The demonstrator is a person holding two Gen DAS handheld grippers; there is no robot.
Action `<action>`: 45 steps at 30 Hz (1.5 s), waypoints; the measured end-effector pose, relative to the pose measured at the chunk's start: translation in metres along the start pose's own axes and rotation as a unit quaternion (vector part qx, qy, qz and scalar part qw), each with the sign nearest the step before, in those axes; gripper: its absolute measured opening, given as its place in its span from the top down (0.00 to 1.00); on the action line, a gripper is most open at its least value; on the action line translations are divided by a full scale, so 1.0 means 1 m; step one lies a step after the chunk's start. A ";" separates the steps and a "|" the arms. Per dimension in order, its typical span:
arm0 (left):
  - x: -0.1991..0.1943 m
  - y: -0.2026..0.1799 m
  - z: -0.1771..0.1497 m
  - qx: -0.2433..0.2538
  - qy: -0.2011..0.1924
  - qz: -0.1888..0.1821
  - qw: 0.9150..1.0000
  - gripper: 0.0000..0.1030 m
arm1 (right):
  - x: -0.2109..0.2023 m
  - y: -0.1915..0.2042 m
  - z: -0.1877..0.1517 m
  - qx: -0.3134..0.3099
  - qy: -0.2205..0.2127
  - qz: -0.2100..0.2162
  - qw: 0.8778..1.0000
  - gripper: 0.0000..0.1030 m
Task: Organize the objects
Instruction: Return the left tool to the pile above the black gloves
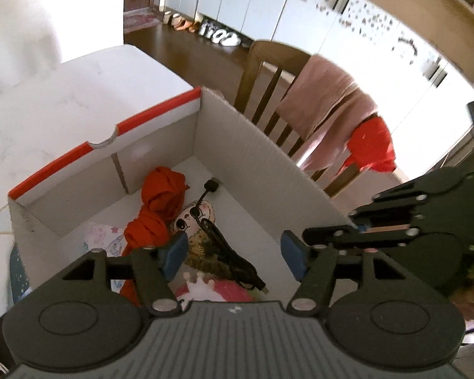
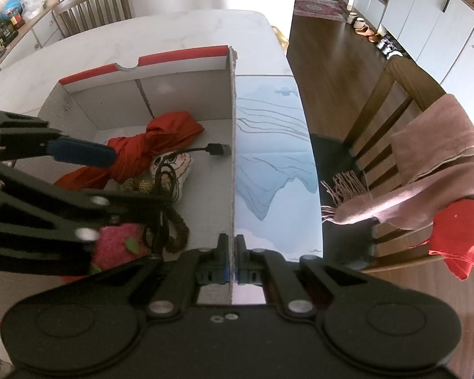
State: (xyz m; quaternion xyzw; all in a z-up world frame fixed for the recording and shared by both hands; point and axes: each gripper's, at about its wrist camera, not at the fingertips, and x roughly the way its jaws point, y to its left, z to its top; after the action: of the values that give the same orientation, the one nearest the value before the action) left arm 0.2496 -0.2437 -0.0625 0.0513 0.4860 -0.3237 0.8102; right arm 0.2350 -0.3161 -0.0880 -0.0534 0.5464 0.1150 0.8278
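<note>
Left hand-held gripper (image 1: 233, 254) hangs spread and empty over the box (image 1: 246, 139); right hand-held gripper (image 2: 231, 260) is clamped on the box's wall, cable (image 1: 227, 252) inside.

We find the box (image 2: 180, 101) open from above; red cloth (image 2: 148, 148), doll (image 2: 173, 167) and black cable (image 2: 164, 202) crowd its floor, far corner bare; right gripper (image 2: 231, 254) pinches the wall.

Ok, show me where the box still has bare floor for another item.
Free: white cardboard box floor in the far right corner beyond the black USB cable, and along the right wall. Crowded: the middle and left, with knotted red cloth, cloth doll, pink plush.
</note>
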 end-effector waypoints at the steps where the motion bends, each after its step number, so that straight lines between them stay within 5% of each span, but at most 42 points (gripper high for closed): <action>1: -0.005 0.002 -0.001 -0.007 -0.005 -0.003 1.000 0.38 | 0.000 0.000 0.000 0.001 -0.001 -0.001 1.000 0.99; 8: -0.048 0.012 -0.016 -0.038 -0.054 -0.006 0.998 0.38 | 0.000 -0.003 0.002 0.012 -0.001 -0.003 1.000 0.99; 18: -0.101 0.070 -0.067 -0.113 -0.091 0.085 0.986 0.31 | -0.001 -0.004 0.002 0.013 0.000 -0.001 1.000 0.99; 28: -0.113 0.140 -0.135 -0.189 -0.044 0.185 0.963 0.29 | 0.000 -0.005 0.002 0.012 0.003 0.000 1.000 0.99; 41: -0.068 0.159 -0.165 -0.209 0.006 0.192 0.959 0.30 | 0.000 -0.005 0.000 0.013 0.003 0.000 1.000 0.99; 45: -0.061 0.163 -0.167 -0.211 0.020 0.206 0.955 0.42 | 0.000 -0.005 -0.001 0.014 0.003 0.000 1.000 0.99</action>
State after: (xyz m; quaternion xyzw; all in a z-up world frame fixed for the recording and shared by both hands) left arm 0.1981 -0.0203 -0.1372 -0.0157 0.5383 -0.0389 0.8417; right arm 0.2354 -0.3209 -0.0888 -0.0423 0.5505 0.1077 0.8268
